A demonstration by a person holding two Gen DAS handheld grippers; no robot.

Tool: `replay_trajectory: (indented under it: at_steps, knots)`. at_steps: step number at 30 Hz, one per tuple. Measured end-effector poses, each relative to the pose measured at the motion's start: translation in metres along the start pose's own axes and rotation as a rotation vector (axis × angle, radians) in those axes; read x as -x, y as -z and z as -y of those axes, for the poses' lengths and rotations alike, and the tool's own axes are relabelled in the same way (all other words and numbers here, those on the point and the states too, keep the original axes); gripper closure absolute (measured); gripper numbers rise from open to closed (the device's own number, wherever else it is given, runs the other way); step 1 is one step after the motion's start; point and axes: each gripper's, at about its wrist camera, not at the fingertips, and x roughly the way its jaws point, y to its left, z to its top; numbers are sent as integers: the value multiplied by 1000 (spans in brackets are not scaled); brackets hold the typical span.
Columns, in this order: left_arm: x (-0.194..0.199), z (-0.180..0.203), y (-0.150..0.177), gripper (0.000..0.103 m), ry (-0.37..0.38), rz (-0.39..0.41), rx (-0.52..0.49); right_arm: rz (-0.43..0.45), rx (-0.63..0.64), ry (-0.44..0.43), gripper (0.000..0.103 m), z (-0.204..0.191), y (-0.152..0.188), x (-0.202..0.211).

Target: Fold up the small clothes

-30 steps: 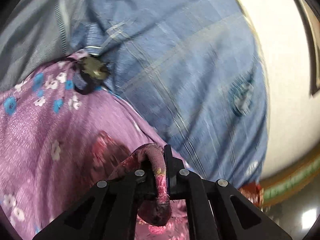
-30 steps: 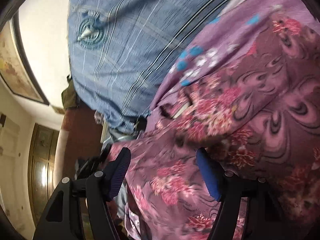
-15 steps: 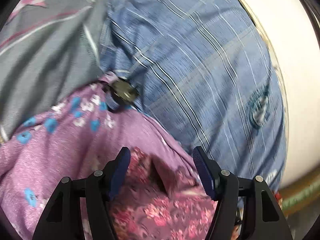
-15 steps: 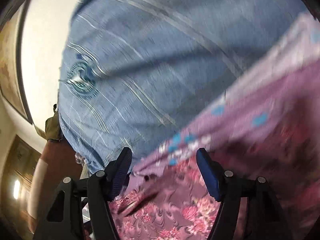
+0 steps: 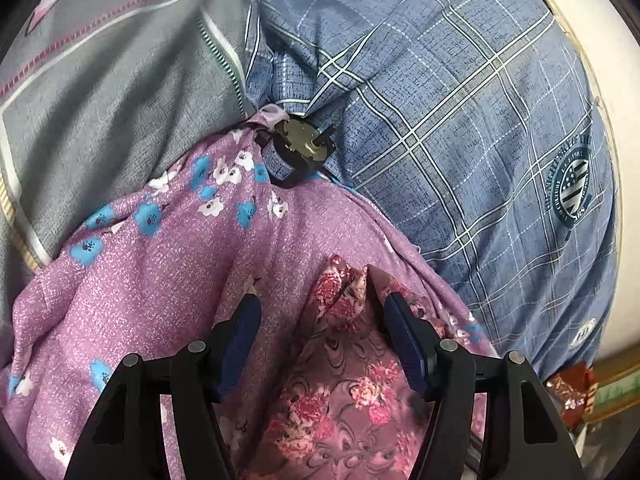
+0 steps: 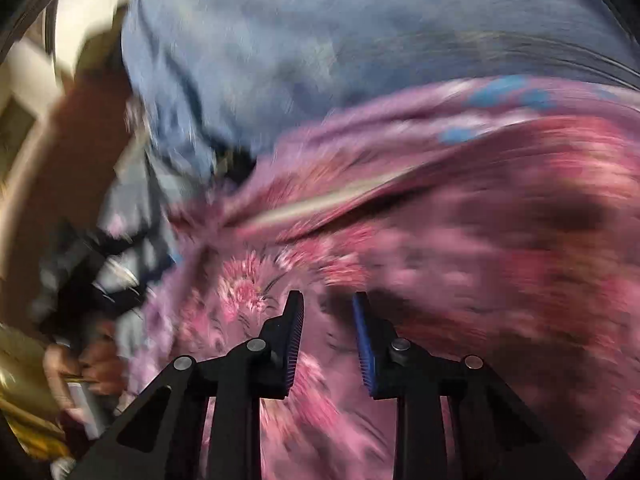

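Note:
A dark pink floral garment (image 5: 340,392) lies on a lilac cloth with blue and white flowers (image 5: 160,280). One peaked corner of it stands up between the fingers of my left gripper (image 5: 322,320), which is open and does not press on it. In the blurred right wrist view the same floral garment (image 6: 440,240) fills the lower half. My right gripper (image 6: 326,316) hovers over it with its jaws narrow and closing. A gap still shows between the pads, and I see no fold pinched in it.
A blue plaid sheet with a round crest (image 5: 440,120) lies beyond the lilac cloth, and a grey cloth with pink stitching (image 5: 120,80) lies at the upper left. A small round metal and black part (image 5: 300,144) rests where they meet. A person's hand (image 6: 80,364) shows at the lower left.
My left gripper let go of the floral fold it was pinching and opened wide. My right gripper swept across the garment, rolled, and its jaws drew close together.

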Motion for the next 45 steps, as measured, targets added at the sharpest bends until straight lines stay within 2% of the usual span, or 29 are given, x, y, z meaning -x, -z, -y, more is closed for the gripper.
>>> replay_trajectory:
  at_steps: [1,3,6,8,10,13,15,17,18,20,22,24,25,26,27,29,31,32,33,34,35,37,39,41,43,44,45]
  knots:
    - [-1,1,0,40,-1,-10,-15,-4,14,35,78,-7,-5,-14]
    - [-5,7,2,40,8,-33,-49,34,-19,45,77,-11,-30,-31]
    - [-18,17,8,40,58,-79,-79,177,-139,28,74,3,-70,-30]
    - [-23,25,11,40,77,-105,-108,241,-172,15,74,9,-77,-17]
    - [-28,31,14,40,75,-115,-136,279,-138,12,74,13,-72,6]
    - [-41,34,21,39,46,-139,-161,300,-105,94,73,32,-52,42]
    - [-51,33,25,39,2,-158,-166,308,-133,139,73,55,-43,62]
    - [-59,32,27,40,-45,-168,-171,311,-198,195,73,89,-33,83]
    - [-63,31,28,40,-55,-172,-171,307,-238,220,74,109,-28,91]
    - [-69,32,30,40,-70,-178,-176,245,-341,297,78,159,-20,102]
    - [-70,38,32,40,-82,-176,-176,249,-410,347,78,188,-15,114]
    - [-71,42,33,40,-92,-171,-178,311,-471,342,73,208,-8,135]
    - [-71,44,33,40,-96,-168,-181,379,-499,315,72,214,-4,151]
    - [-72,45,33,40,-98,-167,-182,410,-510,303,64,216,-3,159]
    - [-75,46,33,40,-101,-167,-181,419,-516,300,49,218,-3,162]
    - [-75,45,32,40,-100,-167,-180,408,-524,293,36,225,-6,164]
    - [-79,45,33,39,-103,-167,-178,353,-515,311,35,227,-14,154]
    - [-78,44,32,39,-103,-168,-178,326,-501,328,36,228,-16,146]
    - [-78,43,32,39,-104,-167,-179,304,-485,334,44,226,-20,138]
    - [-78,44,32,39,-106,-166,-181,267,-462,339,55,224,-22,128]
    - [-79,45,33,39,-108,-164,-184,214,-416,360,81,219,-25,115]
    - [-80,46,33,39,-111,-164,-190,197,-335,432,94,204,-29,105]
    - [-79,46,33,39,-108,-164,-196,229,-274,491,97,189,-31,111]
    - [-78,45,32,40,-105,-162,-198,337,-276,507,99,180,-30,132]
    - [-79,44,33,40,-107,-164,-202,402,-296,542,99,181,-30,147]
    - [-79,44,33,40,-110,-165,-208,404,-307,554,99,184,-30,147]
    - [-79,44,33,40,-112,-165,-213,366,-322,565,99,192,-31,141]
